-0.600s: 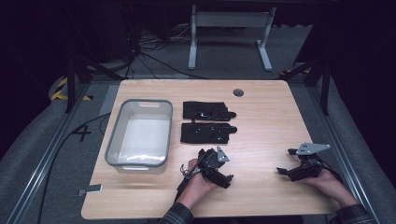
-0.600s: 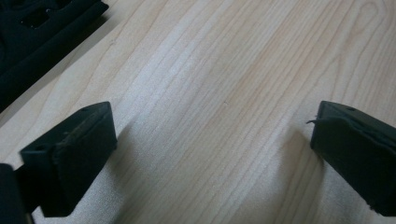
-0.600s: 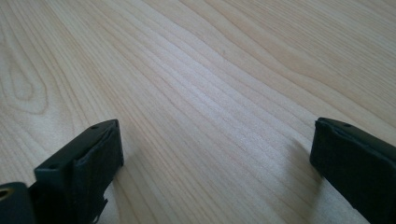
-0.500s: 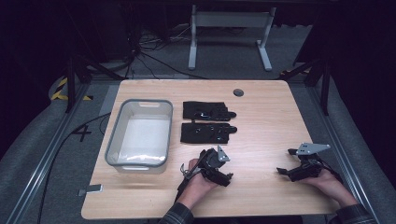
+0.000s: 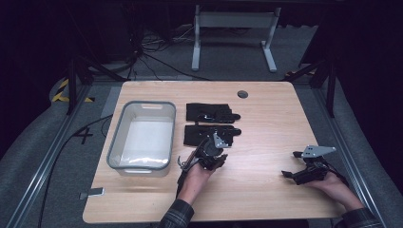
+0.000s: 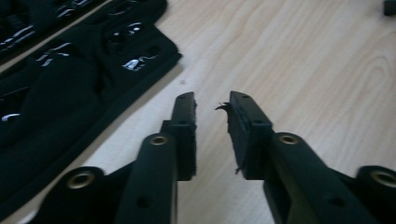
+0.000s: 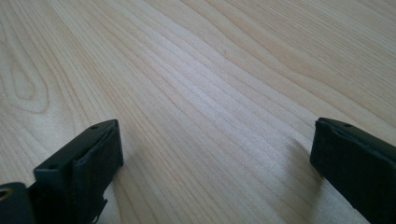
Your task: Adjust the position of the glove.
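Left gripper [image 5: 205,151] now nearer the near glove [image 5: 209,134] — glove lengthwise left-right — jaws slightly apart, empty.

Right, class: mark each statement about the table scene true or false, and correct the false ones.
1. Two black gloves lie beside the bin. True.
2. The bin holds a glove. False: it holds none.
3. The right gripper has its jaws wide apart over bare wood. True.
4. The left gripper grips a glove. False: its jaws are narrowly apart, nothing between them.
5. The table is metal. False: wood.
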`<state>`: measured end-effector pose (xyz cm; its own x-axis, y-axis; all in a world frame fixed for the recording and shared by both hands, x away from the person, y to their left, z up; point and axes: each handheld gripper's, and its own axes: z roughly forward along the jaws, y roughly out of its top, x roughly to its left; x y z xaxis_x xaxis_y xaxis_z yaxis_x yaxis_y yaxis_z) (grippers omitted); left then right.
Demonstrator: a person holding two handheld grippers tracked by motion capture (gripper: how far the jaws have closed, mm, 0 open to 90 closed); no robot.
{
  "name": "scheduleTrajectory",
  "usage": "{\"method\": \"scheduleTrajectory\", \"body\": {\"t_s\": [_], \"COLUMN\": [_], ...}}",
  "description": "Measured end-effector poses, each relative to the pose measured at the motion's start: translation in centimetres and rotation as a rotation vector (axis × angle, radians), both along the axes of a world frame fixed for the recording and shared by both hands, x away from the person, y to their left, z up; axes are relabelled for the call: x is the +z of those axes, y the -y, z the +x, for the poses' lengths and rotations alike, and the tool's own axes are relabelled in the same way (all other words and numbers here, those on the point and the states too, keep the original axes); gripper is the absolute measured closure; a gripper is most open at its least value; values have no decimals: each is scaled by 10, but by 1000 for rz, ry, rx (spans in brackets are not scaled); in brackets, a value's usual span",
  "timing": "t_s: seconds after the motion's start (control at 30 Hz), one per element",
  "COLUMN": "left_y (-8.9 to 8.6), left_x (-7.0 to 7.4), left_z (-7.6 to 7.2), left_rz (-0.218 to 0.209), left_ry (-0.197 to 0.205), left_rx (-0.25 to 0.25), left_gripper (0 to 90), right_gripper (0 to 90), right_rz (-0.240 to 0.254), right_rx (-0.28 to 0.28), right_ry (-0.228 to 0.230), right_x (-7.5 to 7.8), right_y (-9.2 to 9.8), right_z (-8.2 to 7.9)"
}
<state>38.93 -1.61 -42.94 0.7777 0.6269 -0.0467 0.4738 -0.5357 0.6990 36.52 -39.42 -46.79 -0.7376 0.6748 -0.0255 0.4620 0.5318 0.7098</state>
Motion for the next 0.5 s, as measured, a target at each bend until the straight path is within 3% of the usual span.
{"method": "scheduleTrajectory", "body": {"t_s": [0.07, 0.13, 0.2, 0.27, 0.33, 0.5], "left_y": [-2, -3, -4, -3, -3, -3], "left_x": [1, 1, 5, 8, 10, 4], "left_z": [5, 11, 17, 24, 30, 51], "left_rz": [-15, 1, -6, 19, 7, 15], "left_ry": [-5, -12, 0, 18, 27, 10], "left_rx": [15, 28, 40, 54, 69, 107], "left_gripper": [842, 891, 897, 897, 897, 897], "right_gripper": [27, 27, 27, 27, 27, 27], "right_rz": [0, 0, 0, 0, 0, 0], "right_rx": [0, 0, 0, 0, 0, 0], "right_ry": [0, 0, 0, 0, 0, 0], "right_x": [0, 0, 0, 0, 0, 0], "right_y": [0, 0, 0, 0, 0, 0], "right_z": [0, 0, 0, 0, 0, 0]}}
